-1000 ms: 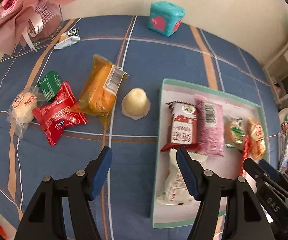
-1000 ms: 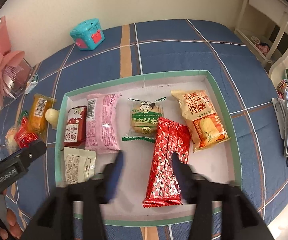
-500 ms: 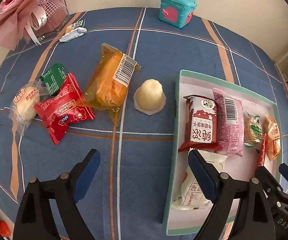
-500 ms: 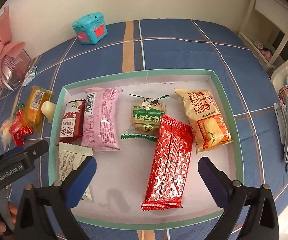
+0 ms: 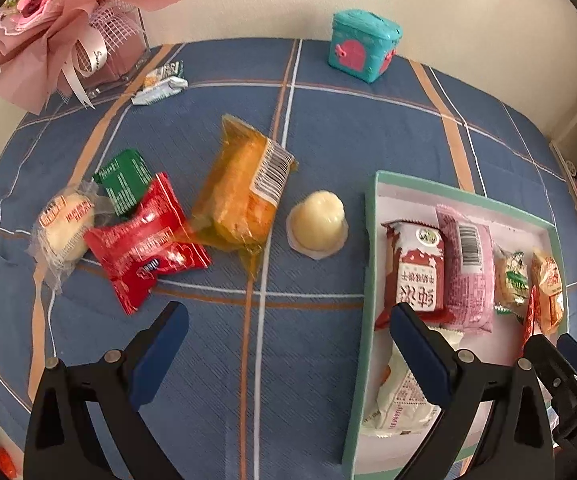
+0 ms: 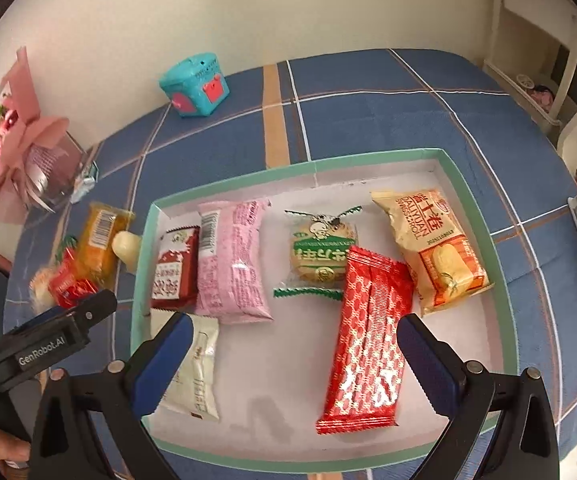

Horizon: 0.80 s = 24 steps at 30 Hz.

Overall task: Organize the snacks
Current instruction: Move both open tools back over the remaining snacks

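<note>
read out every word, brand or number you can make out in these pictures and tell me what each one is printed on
"GenRobot.AI": on the body of the left gripper, seen from the right wrist view.
"DALIYUAN SWISS ROLL": on the yellow snack bag in the tray.
Chinese characters on the dark red packet, green round cookie pack and white packet: not legible enough to quote.
Barcode digits on the pink packet and orange cake pack: too small.

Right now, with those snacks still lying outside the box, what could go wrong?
The jelly cup sits close beside the tray wall, so a finger of the opening left gripper might catch the rim. The orange bread pack overlaps the red packet; lifting one may drag the other.
</note>
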Each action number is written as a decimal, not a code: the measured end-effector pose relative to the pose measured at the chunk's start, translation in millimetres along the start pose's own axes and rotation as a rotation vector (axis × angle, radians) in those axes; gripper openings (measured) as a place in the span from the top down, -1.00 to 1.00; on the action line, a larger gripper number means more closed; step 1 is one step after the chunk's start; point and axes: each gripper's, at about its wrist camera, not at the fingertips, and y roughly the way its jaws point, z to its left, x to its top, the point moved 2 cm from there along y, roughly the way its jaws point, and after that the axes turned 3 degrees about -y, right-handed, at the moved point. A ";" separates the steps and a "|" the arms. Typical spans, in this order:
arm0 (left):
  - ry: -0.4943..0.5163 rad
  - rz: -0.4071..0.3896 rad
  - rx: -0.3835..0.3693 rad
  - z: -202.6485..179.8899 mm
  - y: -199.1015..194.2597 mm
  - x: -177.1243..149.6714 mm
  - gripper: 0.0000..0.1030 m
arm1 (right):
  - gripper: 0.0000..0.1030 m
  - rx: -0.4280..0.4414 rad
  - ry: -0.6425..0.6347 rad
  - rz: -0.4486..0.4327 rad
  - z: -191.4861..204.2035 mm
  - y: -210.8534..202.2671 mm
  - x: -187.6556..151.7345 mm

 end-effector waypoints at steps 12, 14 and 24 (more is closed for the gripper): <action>-0.023 -0.108 0.081 37.6 -12.7 19.9 -0.95 | -1.00 0.037 -0.034 -0.014 27.8 9.6 -1.2; -0.033 -0.133 0.098 47.3 -16.6 24.3 -0.95 | -1.00 0.034 -0.040 -0.014 34.9 12.1 0.2; -0.084 -0.164 0.094 93.3 -22.7 33.9 -0.95 | -1.00 0.099 -0.105 -0.018 84.1 18.2 2.4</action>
